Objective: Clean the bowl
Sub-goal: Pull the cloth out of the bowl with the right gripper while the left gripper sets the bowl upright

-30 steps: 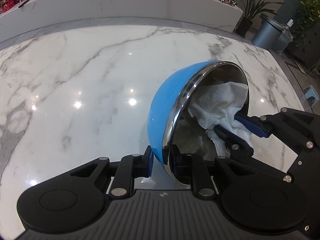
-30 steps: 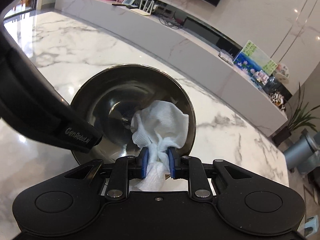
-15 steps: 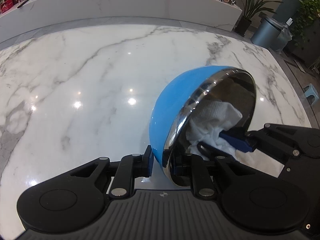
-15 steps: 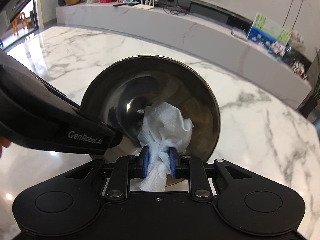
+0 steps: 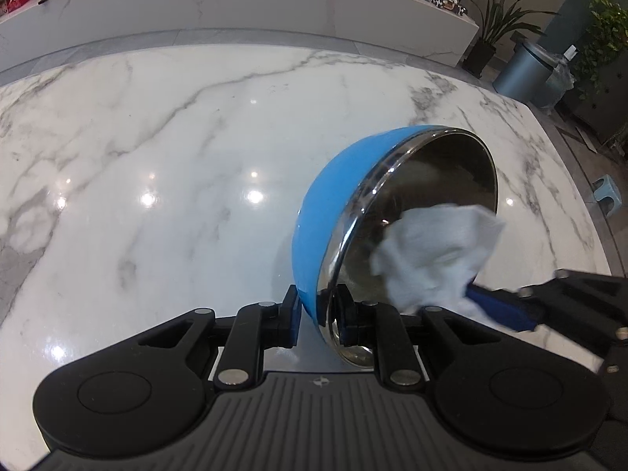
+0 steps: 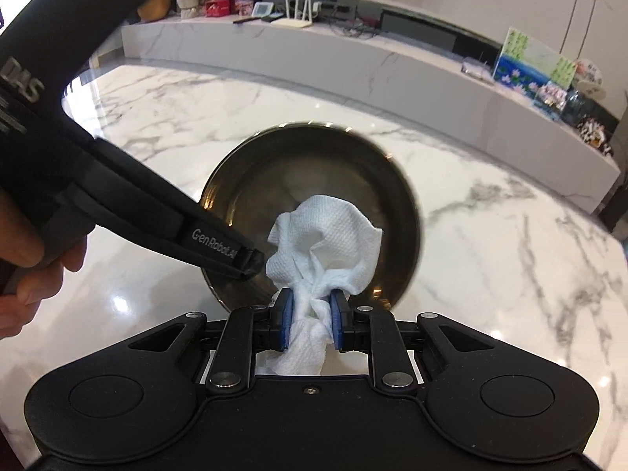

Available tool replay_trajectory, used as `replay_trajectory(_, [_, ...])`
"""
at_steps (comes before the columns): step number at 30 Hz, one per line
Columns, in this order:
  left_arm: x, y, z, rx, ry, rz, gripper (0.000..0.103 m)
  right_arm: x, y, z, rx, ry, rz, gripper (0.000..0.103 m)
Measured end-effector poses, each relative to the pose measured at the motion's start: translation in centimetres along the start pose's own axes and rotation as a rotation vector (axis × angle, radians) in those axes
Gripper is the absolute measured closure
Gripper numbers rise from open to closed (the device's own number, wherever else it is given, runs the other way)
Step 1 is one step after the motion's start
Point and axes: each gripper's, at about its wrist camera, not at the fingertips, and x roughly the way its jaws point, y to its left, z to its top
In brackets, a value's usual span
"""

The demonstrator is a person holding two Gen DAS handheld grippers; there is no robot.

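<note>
Sideways, bowl (image 5: 333,212) rim pinched by left gripper (image 5: 317,316), right gripper (image 6: 310,316) clamping paper towel (image 6: 329,231) inside

The left wrist view looks forward along its own black two-finger left gripper (image 5: 317,316), from close above the glossy white marble tabletop (image 5: 157,180), facing a long marble counter and potted plants beyond. It sees the blue-walled, steel-lined bowl (image 5: 333,212) edge-on, very near, with the crumpled white paper towel (image 5: 431,251) at its mouth. The right wrist view looks along the right gripper (image 6: 310,320) straight into the same bowl (image 6: 314,165), equally close. Both views share the bowl, the towel (image 6: 329,231), the tabletop (image 6: 490,255), and each other's gripper.
</note>
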Motion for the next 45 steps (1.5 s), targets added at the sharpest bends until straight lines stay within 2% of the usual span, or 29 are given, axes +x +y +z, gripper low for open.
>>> replay_trajectory(7, [-0.5, -1.7, 0.1, 0.019, -0.061, 0.007, 0.087, -2.2, -2.2, -0.2, 0.04, -0.043, -0.032, 0.085])
replay_trajectory(12, [-1.2, -2.8, 0.4, 0.025, -0.126, -0.003, 0.08, -2.3, -3.2, -0.7, 0.052, -0.027, -0.09, 0.085])
replay_trajectory(19, [-1.8, -3.1, 1.1, -0.014, -0.212, -0.037, 0.079, -1.6, -4.7, -1.6, 0.076, 0.018, -0.149, 0.085])
replay_trajectory(25, [0.1, -1.1, 2.5, -0.138, -0.168, -0.045, 0.087, -1.4, -4.9, -2.2, 0.084, 0.037, -0.17, 0.085])
replay_trajectory(31, [1.6, 2.7, 2.8, -0.304, -0.092, -0.12, 0.09, -1.0, -5.1, -2.0, 0.115, 0.027, -0.148, 0.085])
replay_trajectory(37, [2.4, 3.4, 2.9, -0.329, -0.044, -0.146, 0.09, -0.3, -4.7, -1.3, 0.105, 0.007, -0.092, 0.085])
replay_trajectory(41, [2.6, 3.6, 3.1, -0.329, -0.022, -0.162, 0.09, -0.2, -4.4, -1.2, 0.111, 0.011, -0.089, 0.085])
replay_trajectory(45, [2.4, 3.9, 2.5, -0.333, 0.034, -0.183, 0.086, -0.5, -4.6, -1.1, 0.105, -0.006, -0.088, 0.085])
